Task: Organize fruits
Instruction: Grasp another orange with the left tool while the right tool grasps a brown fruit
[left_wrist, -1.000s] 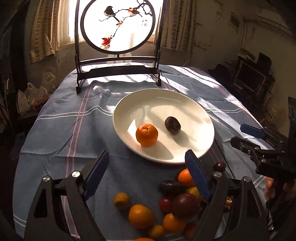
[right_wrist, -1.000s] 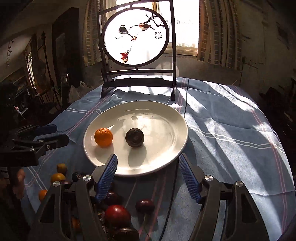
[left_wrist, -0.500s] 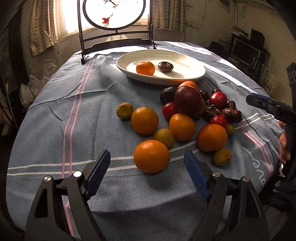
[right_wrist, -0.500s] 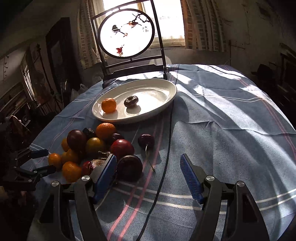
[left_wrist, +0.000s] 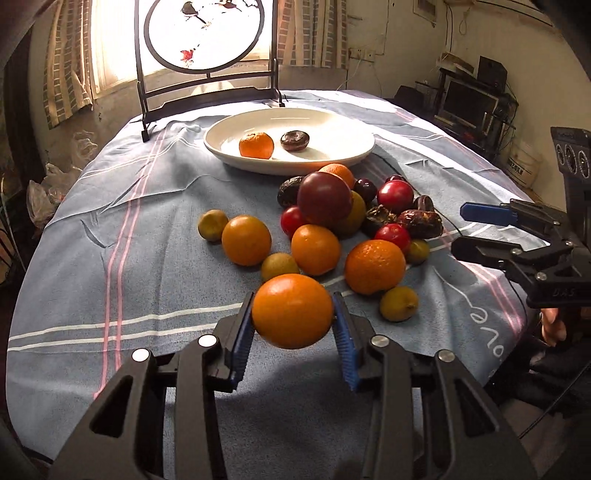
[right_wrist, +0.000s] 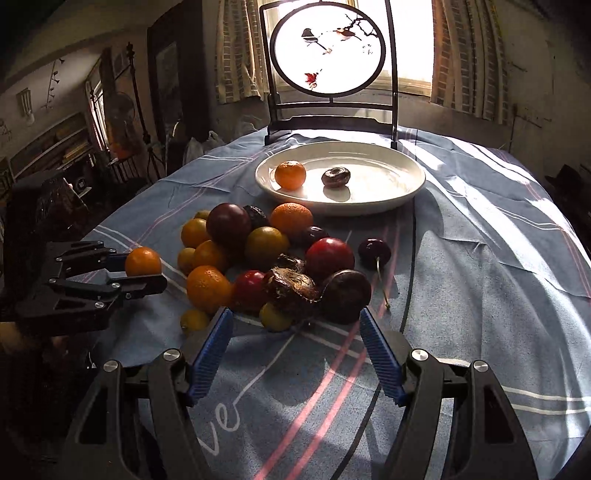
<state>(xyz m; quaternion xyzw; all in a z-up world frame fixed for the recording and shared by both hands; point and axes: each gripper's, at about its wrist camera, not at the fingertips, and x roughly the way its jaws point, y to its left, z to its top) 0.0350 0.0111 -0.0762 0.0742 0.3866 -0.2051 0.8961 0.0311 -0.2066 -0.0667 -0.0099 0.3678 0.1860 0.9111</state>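
My left gripper (left_wrist: 292, 314) is shut on an orange (left_wrist: 291, 311) and holds it above the blue cloth, near the table's front edge; it also shows in the right wrist view (right_wrist: 142, 266). A pile of oranges, red and dark fruits (left_wrist: 332, 225) lies just beyond it. A white plate (left_wrist: 343, 157) farther back holds a small orange (left_wrist: 256, 145) and a dark fruit (left_wrist: 294, 140). My right gripper (right_wrist: 295, 334) is open and empty, low over the cloth just in front of the pile (right_wrist: 266, 258).
A round painted screen on a dark stand (left_wrist: 207, 55) stands behind the plate. A black cable (right_wrist: 410, 280) runs across the cloth right of the pile. A lone dark cherry (right_wrist: 374, 251) lies beside it. The table edge is close below both grippers.
Both grippers pulled back from the plate toward the table's front. My left gripper closed on the nearest orange and lifted it off the cloth. The right gripper stayed open.
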